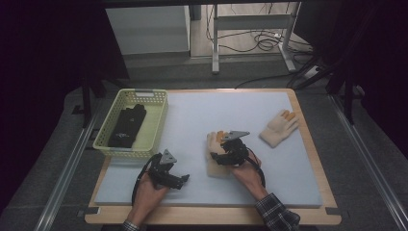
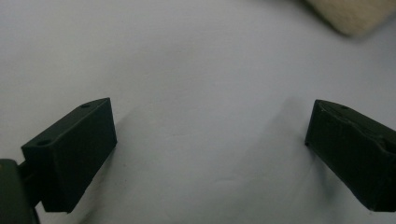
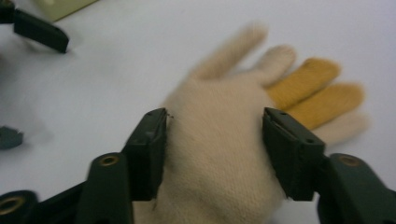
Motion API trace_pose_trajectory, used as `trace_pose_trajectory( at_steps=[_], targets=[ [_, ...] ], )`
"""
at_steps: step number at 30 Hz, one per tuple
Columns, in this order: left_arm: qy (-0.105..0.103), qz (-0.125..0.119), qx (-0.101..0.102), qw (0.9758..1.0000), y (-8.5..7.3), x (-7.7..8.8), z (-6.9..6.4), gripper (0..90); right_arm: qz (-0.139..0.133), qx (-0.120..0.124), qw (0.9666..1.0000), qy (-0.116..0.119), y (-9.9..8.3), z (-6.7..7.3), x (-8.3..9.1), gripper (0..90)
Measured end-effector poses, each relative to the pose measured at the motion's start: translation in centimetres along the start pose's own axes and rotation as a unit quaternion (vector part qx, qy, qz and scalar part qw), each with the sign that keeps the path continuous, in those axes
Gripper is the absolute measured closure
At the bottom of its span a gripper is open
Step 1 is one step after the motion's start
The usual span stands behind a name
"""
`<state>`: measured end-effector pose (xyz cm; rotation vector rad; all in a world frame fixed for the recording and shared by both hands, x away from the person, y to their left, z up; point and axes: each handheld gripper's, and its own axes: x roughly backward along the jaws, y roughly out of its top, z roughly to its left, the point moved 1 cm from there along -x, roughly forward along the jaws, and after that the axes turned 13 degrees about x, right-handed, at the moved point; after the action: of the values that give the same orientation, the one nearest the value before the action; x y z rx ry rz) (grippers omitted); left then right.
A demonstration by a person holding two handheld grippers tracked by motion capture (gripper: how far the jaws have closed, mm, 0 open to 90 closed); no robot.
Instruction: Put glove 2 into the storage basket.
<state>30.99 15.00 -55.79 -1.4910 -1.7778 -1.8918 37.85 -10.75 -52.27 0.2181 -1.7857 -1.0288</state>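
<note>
The cream glove (image 3: 219, 158) is straddled by the right hand-held gripper (image 3: 214, 147), jaws parted across its palm, nothing clamped; fingers point away; the left hand-held gripper (image 2: 210, 140) is held wide open, empty.

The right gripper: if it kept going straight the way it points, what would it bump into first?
Most likely the cream glove with orange fingertips: the right gripper has its open jaws either side of the palm, though contact is unclear.
</note>
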Motion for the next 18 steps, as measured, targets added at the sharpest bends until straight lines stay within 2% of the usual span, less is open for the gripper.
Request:
trace_pose_trajectory(
  at_steps=[3, 7, 10, 12, 15, 18],
  targets=[
    [0.0, 0.0, 0.0, 1.0, 0.0, 0.0, 0.0, 1.8, -0.007, -0.007, 0.9998, 0.016, 0.0, -0.1, 0.5, 33.6],
    [0.001, 0.0, -0.002, 1.0, 0.0, 0.0, 0.0, 1.9, -0.019, -0.006, 0.9998, 0.004, -0.1, -0.8, 2.3, 34.9],
    [0.001, 0.0, -0.002, 1.0, 0.0, 0.0, 0.0, 1.8, -0.015, -0.006, 0.9998, -0.012, -1.0, -1.3, 3.6, 52.8],
    [0.0, 0.0, 0.0, 1.0, 0.0, 0.0, 0.0, 1.8, -0.013, -0.005, 0.9998, -0.012, -1.9, -1.4, 4.1, 62.8],
    [0.0, 0.0, -0.001, 1.0, 0.0, 0.0, 0.0, 1.8, -0.005, -0.001, 0.9999, -0.015, -2.8, -1.1, 4.2, 69.9],
    [0.0, 0.0, 0.0, 1.0, 0.0, 0.0, 0.0, 1.8, -0.003, 0.0, 1.0, -0.004, -3.6, -0.6, 4.0, 72.4]
  ],
)
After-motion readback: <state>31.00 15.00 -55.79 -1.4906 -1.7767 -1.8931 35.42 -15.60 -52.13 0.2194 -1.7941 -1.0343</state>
